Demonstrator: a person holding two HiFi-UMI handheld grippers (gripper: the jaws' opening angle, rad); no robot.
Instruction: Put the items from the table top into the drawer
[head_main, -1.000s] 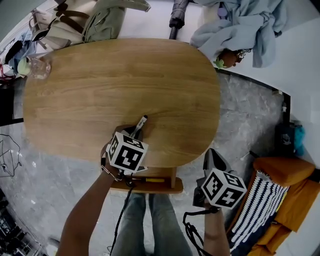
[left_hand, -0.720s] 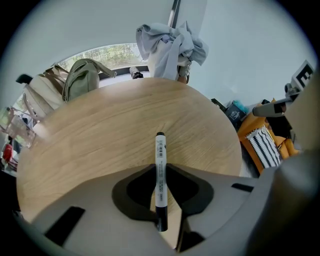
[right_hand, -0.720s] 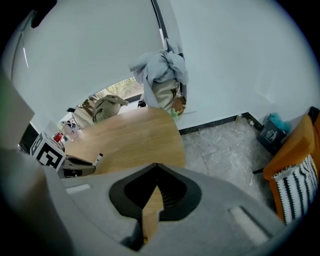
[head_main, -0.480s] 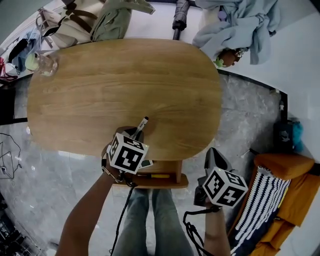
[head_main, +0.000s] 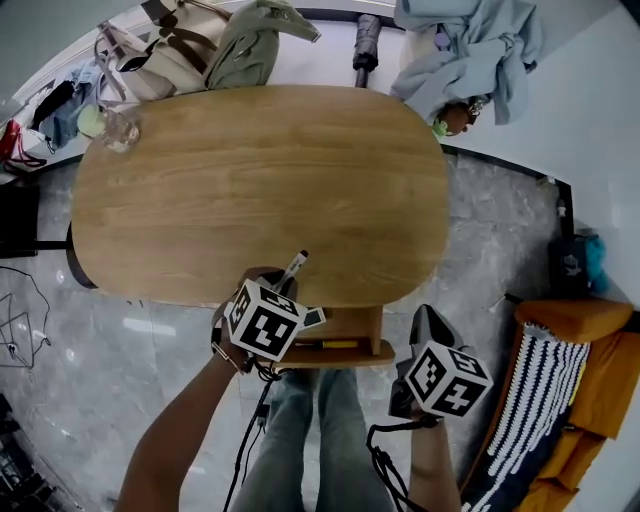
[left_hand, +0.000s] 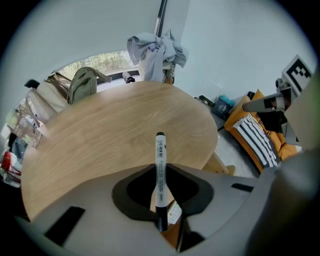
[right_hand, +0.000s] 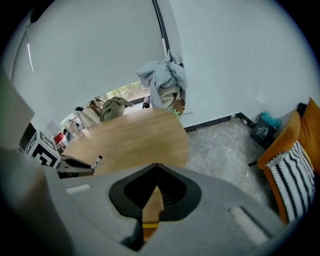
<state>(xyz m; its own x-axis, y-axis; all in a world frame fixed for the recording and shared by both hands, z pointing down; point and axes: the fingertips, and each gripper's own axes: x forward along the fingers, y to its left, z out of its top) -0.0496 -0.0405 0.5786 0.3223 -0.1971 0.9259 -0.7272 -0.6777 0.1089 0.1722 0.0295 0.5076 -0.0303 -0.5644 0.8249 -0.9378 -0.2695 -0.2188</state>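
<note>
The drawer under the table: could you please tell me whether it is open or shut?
Open: in the head view the drawer juts out past the near edge of the table, with a yellow item showing inside.

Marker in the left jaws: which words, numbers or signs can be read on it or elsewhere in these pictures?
Marker: small print, too small to read.
Left cube, right cube: black-and-white square patterns, no words.
No other text is readable.
</note>
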